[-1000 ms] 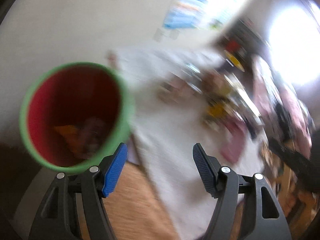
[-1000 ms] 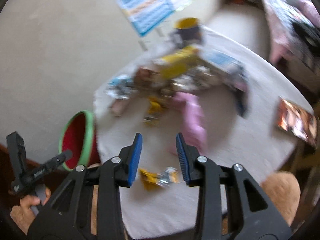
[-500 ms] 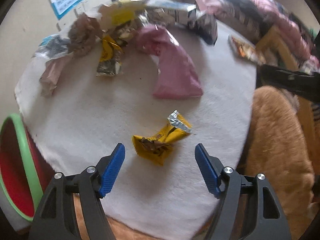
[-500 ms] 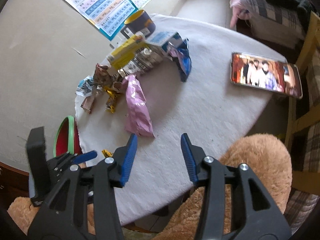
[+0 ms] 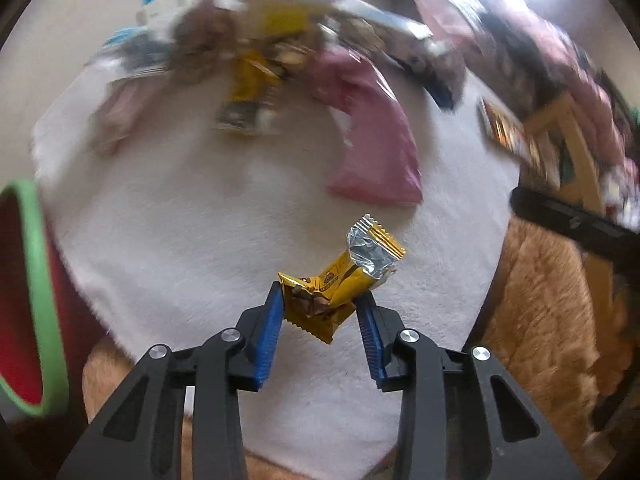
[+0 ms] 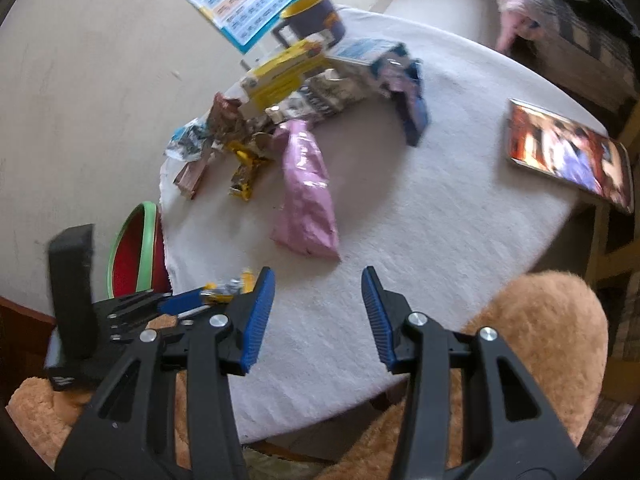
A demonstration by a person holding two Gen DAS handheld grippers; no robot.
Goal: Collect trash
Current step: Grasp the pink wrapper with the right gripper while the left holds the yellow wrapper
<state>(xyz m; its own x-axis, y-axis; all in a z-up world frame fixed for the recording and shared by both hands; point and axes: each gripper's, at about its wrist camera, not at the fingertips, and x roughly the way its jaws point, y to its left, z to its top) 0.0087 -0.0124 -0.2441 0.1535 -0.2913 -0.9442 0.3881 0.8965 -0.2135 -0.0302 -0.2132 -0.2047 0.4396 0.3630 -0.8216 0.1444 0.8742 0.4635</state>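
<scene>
A crumpled yellow and silver snack wrapper [image 5: 340, 280] lies near the front edge of the white-covered round table [image 5: 180, 220]. My left gripper [image 5: 320, 304] points steeply down at it, its jaws closing, both blue pads touching the wrapper's lower end. From the right wrist view, the left gripper [image 6: 188, 300] shows at lower left with the wrapper [image 6: 232, 286] between its fingers. My right gripper [image 6: 318, 304] hangs open over the table's near edge, nothing between its fingers. A red bin with a green rim [image 5: 36, 280] stands left of the table, below its edge.
A pink bag [image 6: 306, 196] lies mid-table. Behind it sits a pile of wrappers and cartons [image 6: 288, 80], with a dark mug [image 6: 314, 16] at the back. A lit phone [image 6: 568, 152] rests at the right. Tan plush [image 6: 540, 340] lies under the table's near edge.
The left gripper swung from over the bin to the table, came down over the yellow wrapper, and its jaws narrowed onto it. The right gripper sank a little and widened slightly.
</scene>
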